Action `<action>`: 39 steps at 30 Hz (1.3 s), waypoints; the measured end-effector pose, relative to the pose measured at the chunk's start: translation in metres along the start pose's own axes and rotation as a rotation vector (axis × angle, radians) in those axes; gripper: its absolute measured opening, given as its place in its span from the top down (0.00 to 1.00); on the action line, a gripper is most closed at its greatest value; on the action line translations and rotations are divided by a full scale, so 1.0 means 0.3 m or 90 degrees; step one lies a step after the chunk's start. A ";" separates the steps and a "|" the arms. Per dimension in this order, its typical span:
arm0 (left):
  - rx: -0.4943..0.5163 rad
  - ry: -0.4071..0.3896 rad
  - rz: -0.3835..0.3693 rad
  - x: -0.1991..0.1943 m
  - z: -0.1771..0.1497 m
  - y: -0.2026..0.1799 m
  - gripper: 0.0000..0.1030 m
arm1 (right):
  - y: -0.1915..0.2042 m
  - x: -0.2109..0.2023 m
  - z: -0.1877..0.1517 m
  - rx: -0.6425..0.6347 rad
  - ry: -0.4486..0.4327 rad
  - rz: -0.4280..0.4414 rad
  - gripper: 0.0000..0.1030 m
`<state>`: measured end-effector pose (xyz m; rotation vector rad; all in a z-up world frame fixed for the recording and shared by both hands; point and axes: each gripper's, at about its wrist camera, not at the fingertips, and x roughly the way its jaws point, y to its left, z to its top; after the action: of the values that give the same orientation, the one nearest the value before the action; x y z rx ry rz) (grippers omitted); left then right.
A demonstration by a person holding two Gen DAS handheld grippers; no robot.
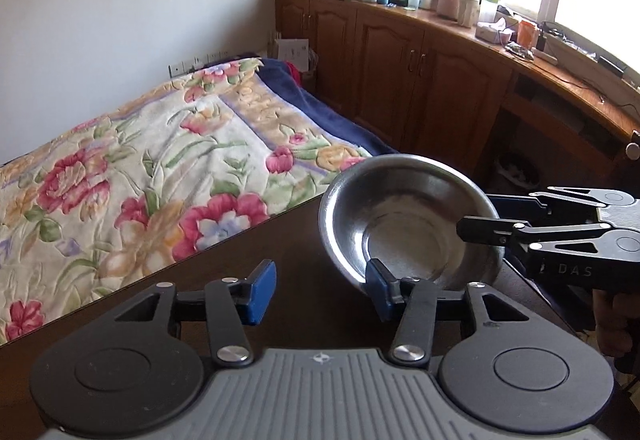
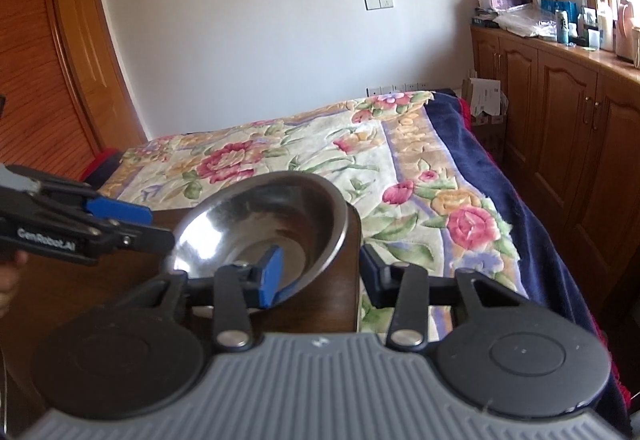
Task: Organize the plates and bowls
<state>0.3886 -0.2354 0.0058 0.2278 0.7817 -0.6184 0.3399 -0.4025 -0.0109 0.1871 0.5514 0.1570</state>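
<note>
A stainless steel bowl (image 1: 404, 224) (image 2: 256, 224) sits at the corner of a dark wooden table (image 1: 288, 252) and looks tilted. My right gripper (image 2: 322, 274) is open and straddles the bowl's near rim: its left pad is inside the bowl, its right pad outside, past the table edge. In the left wrist view the right gripper (image 1: 476, 215) comes in from the right. My left gripper (image 1: 320, 290) is open with bare table between its fingers, and its right pad is at the bowl's near-left rim. In the right wrist view the left gripper (image 2: 160, 227) reaches the bowl's left rim.
A bed with a floral blanket (image 1: 140, 179) (image 2: 360, 159) lies just beyond the table's edge. Wooden cabinets (image 1: 400, 79) with a cluttered counter run along the window wall. A wooden door (image 2: 48, 79) stands at far left. A hand (image 1: 612, 324) holds the right gripper.
</note>
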 end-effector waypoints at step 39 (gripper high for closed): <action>-0.024 -0.015 0.003 -0.233 -0.010 -0.039 0.84 | 0.087 -0.096 0.051 0.039 -0.009 0.052 0.88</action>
<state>0.3417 -0.2132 0.0542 0.1878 0.7688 -0.6001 0.3212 -0.3849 0.0221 0.2704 0.5349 0.2183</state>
